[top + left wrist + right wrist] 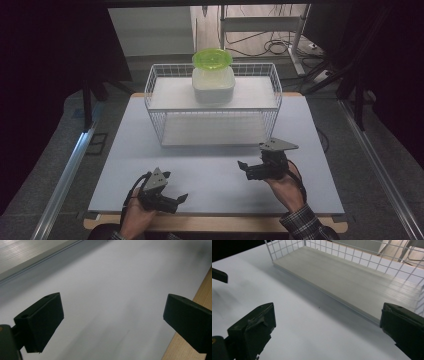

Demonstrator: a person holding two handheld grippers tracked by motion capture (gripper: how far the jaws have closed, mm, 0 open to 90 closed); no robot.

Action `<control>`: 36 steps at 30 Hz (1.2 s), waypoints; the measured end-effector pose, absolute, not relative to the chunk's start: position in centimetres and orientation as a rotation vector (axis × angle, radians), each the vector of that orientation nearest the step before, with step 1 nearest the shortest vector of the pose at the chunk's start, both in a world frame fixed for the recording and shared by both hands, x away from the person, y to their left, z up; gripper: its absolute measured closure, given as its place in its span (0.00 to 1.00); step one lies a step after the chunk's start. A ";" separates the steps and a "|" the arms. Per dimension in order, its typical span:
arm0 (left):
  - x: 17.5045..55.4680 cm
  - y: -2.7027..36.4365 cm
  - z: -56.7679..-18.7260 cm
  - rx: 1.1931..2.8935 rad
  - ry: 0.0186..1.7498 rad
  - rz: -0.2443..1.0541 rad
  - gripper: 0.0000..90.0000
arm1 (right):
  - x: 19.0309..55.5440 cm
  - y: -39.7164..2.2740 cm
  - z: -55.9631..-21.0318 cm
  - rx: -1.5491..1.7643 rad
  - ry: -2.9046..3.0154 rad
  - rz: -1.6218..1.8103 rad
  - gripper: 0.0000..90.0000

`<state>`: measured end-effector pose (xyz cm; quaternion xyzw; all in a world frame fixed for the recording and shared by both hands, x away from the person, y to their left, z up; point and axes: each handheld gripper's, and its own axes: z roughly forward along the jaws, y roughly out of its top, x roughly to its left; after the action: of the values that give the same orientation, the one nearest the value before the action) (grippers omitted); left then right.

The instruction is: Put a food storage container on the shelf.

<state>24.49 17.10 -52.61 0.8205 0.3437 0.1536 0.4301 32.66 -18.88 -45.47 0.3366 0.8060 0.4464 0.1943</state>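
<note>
- Nearest you, your left gripper sits low over the front of the white table, jaws spread wide with nothing between them; in the left gripper view there is bare board under them and the wooden edge just to one side.
- A little farther in, your right gripper hovers over the table in front of the wire rack; its jaws also stand wide apart and empty, and the right gripper view looks toward the rack's lower shelf, which is bare.
- Farthest off, the clear lidded container rests on the rack's upper shelf, with the green bowl sitting on top of it; both are well apart from either gripper.
- By my reading you are at the start, before any reach; the next move calls for lifting a gripper up to the top shelf, coming over the wire rim, and taking the bowl by its rim without nudging the container beneath.
</note>
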 end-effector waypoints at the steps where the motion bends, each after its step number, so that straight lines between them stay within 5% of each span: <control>1: 24.5 17.1 -52.6 2.047 0.858 0.384 0.03 | 32.6 -19.0 -45.7 0.942 2.256 1.244 0.01; 36: 24.6 16.9 -52.9 2.077 0.863 0.397 0.03 | 29.9 -21.2 -51.2 1.021 2.374 1.061 0.00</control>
<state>24.60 16.91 -52.93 0.8270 0.3437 0.1580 0.4159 29.92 -21.25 -51.22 0.3601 0.8370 0.3739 0.1730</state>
